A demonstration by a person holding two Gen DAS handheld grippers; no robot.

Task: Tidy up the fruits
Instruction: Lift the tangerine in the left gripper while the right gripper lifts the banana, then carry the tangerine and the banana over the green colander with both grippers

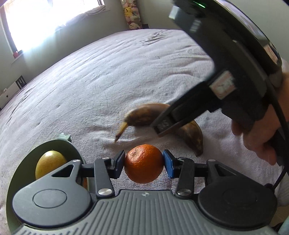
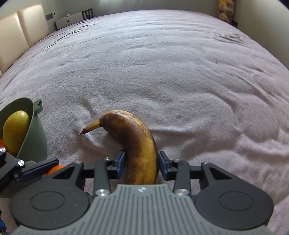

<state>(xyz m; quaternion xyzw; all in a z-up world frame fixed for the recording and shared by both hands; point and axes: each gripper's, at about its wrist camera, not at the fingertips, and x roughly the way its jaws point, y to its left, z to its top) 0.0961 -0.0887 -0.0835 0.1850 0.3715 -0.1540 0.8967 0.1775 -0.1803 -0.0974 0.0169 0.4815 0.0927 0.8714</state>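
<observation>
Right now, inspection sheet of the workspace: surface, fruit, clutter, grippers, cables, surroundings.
Surface: wrinkled pale bedspread.
Job's things: orange in left gripper; browned banana on the spread; yellow-green fruit in green bowl.
Clutter: nothing seen.
Grippers: left gripper shut on orange; right gripper straddles banana, small gaps at both pads.
Cables: black cable by the hand.
Surroundings: bright window, plush toys.

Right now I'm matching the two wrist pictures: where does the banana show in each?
Left wrist: banana right of centre, partly behind the right gripper.
Right wrist: banana lower centre, between the pads.
Shared landmark: the green bowl at lower left.
</observation>
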